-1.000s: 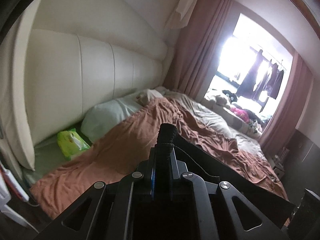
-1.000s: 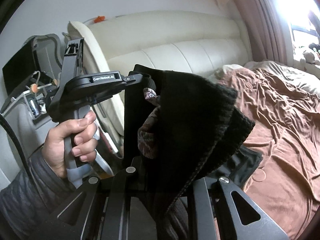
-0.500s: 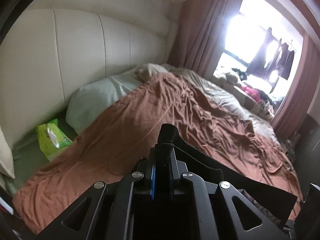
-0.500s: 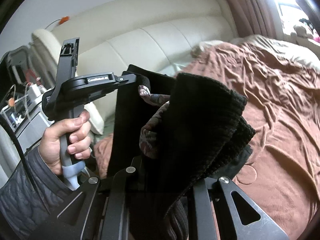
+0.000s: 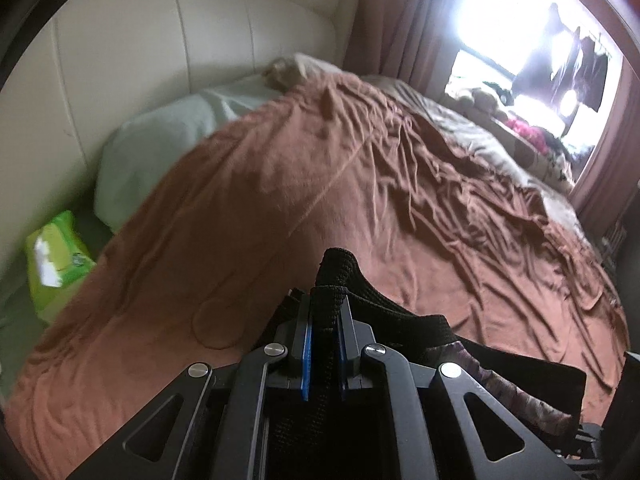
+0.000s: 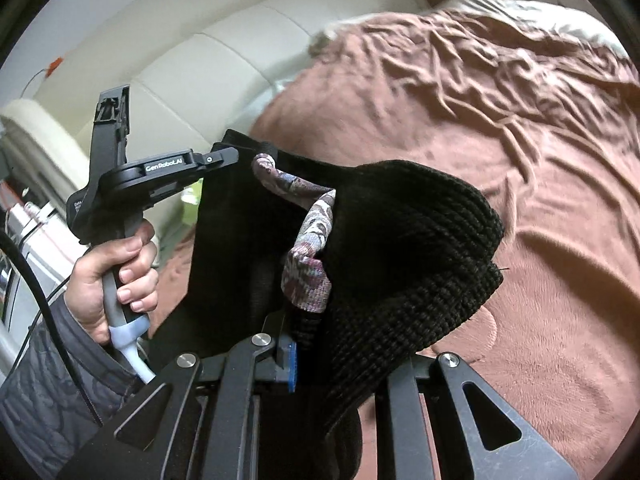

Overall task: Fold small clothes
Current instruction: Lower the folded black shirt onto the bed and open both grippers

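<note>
The garment [image 6: 404,248], a black knit piece with a patterned inner trim [image 6: 310,240], is held in the air between both grippers, above the blanket [image 5: 360,200]. In the left wrist view, a ribbed edge of it is clamped by the left gripper [image 5: 325,316], whose blue-lined jaws are nearly together with the knit bunched between them. In the right wrist view, the right gripper [image 6: 304,344] is largely covered by the cloth; one blue pad is seen at the fabric, and the jaws are narrow and pressed on the knit. The rest of the cloth is draped over that gripper's frame. To the left in that view, the left gripper's handle is grasped by a hand [image 6: 108,276] in a dark sleeve. Beyond the grippers, the wrinkled brown blanket is spread across the bed. Farther off, a pale pillow [image 5: 160,148] and a green packet [image 5: 56,264] are seen by the cream headboard [image 5: 180,40]. At the far side, curtains [image 5: 392,20] and a bright window [image 5: 520,20] are visible.
</note>
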Demonstrator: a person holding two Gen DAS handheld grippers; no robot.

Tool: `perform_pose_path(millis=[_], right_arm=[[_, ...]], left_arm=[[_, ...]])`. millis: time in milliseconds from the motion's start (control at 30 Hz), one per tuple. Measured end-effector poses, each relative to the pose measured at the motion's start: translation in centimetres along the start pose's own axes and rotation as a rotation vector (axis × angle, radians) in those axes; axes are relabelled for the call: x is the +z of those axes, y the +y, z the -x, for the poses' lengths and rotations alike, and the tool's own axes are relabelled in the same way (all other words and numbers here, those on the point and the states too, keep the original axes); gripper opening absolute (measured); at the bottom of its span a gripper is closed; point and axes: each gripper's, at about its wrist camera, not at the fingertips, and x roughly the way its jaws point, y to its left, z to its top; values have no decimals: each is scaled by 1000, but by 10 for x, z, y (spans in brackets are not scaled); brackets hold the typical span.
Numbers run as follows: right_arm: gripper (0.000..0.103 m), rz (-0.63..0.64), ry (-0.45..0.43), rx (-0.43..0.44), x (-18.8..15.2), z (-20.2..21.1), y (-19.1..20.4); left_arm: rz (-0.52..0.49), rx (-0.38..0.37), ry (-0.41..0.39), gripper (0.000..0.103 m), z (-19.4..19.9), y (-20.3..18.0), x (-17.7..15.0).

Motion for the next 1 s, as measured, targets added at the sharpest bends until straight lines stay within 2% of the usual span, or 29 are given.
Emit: perform_pose_path(millis=[100, 167, 200, 233, 267, 333, 400, 500, 567, 767, 833, 900, 967, 1000], right_arm=[[18, -35, 73, -59, 2, -24, -20], [28, -37, 123, -104, 3, -36, -30], [29, -46, 133, -111, 3, -38, -37], [33, -68, 134, -100, 2, -38, -46], [42, -91, 130, -101, 2, -36, -54], [50, -125, 110, -116, 3, -31, -65], [50, -142, 99, -117, 3, -27, -71], [50, -152, 79, -167, -1, -18, -74], [50, -154, 78, -136, -3, -14, -73], [50, -124, 85, -116, -2, -3, -64], [50, -127, 86, -102, 0, 3, -63], [57, -118, 82, -103, 2, 13, -60], [74, -112, 68, -104, -1, 26, -57], [78, -106, 59, -112, -4, 35, -54]], left_arm=[[-6, 62, 52, 12, -29, -1, -5], [1, 104, 134, 12, -52, 1, -11], [-6, 127, 153, 14, -58, 1, -13], [-19, 151, 163, 19, -63, 1, -17], [-27, 166, 168, 21, -67, 3, -19], [-15, 188, 170, 34, -69, 9, -21], [2, 198, 159, 42, -65, 15, -19], [28, 212, 127, 54, -53, 24, -15], [56, 197, 117, 56, -43, 30, -14], [95, 185, 133, 56, -17, 35, -22], [99, 177, 135, 61, -7, 33, -25], [95, 170, 136, 69, 4, 29, -28], [81, 173, 132, 77, 16, 22, -30], [79, 171, 129, 81, 22, 20, -31]])
